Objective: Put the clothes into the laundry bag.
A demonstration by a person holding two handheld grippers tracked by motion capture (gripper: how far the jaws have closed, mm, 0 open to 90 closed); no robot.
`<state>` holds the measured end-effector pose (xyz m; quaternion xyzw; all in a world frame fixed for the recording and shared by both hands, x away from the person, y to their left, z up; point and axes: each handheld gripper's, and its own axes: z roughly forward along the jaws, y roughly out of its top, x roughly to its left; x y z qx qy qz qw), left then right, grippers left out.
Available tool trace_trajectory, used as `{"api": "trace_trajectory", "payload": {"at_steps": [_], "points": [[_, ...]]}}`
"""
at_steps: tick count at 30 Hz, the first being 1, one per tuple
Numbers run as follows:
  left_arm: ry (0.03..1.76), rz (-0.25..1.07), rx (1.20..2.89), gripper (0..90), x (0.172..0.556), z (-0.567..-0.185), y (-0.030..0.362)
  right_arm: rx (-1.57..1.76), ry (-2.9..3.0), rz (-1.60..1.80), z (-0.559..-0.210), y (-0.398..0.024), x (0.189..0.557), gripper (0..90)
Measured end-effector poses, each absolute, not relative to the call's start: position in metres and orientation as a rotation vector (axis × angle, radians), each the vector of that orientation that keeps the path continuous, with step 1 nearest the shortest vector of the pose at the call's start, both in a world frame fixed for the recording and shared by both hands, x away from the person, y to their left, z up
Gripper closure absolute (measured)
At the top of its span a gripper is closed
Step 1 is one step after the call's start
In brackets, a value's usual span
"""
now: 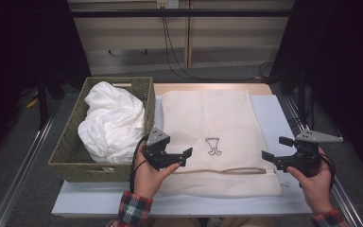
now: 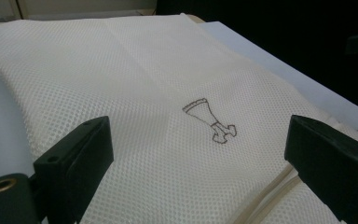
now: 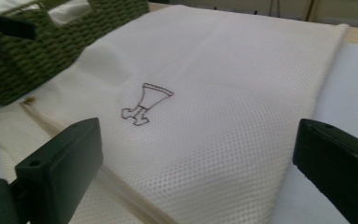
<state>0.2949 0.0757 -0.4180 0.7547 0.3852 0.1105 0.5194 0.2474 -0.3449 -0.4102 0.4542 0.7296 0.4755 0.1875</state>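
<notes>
A cream mesh laundry bag point(image 1: 217, 137) lies flat on a white table point(image 1: 283, 118), a small dark emblem point(image 1: 213, 145) stitched near its middle. To its left stands a green woven basket point(image 1: 71, 142) holding a bundle of white cloth point(image 1: 111, 123). A person's hands enter from below. The left gripper point(image 1: 182, 158) hovers over the bag's near left corner, jaws apart. The right gripper point(image 1: 276, 149) hangs by the bag's right edge, jaws apart, holding nothing.

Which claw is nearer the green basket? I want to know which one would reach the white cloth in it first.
Left. The left claw hovers just beside the green basket, by its near right corner. The right claw hangs over the far edge of the mesh bag.
</notes>
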Motion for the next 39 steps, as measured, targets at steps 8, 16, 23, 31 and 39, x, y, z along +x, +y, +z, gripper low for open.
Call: {"api": "trace_trajectory", "payload": {"at_steps": [8,16,23,31,39], "points": [[0.877,0.28,1.802,4.6,0.295,-0.414,0.079,1.138,2.041,1.366,-0.407,-0.345,0.245,0.8],[0.819,0.321,1.775,2.4,0.292,-0.408,0.083,1.147,2.01,1.34,-0.407,-0.344,0.244,0.8],[0.786,0.353,1.798,2.5,0.291,-0.406,0.088,1.121,2.002,1.351,-0.407,-0.343,0.242,1.3],[0.777,0.353,1.781,3.1,0.292,-0.402,0.094,1.07,2.032,1.337,-0.408,-0.332,0.245,2.0],[0.78,0.356,1.777,3.6,0.295,-0.398,0.103,1.022,2.099,1.313,-0.414,-0.313,0.255,3.3]]}}
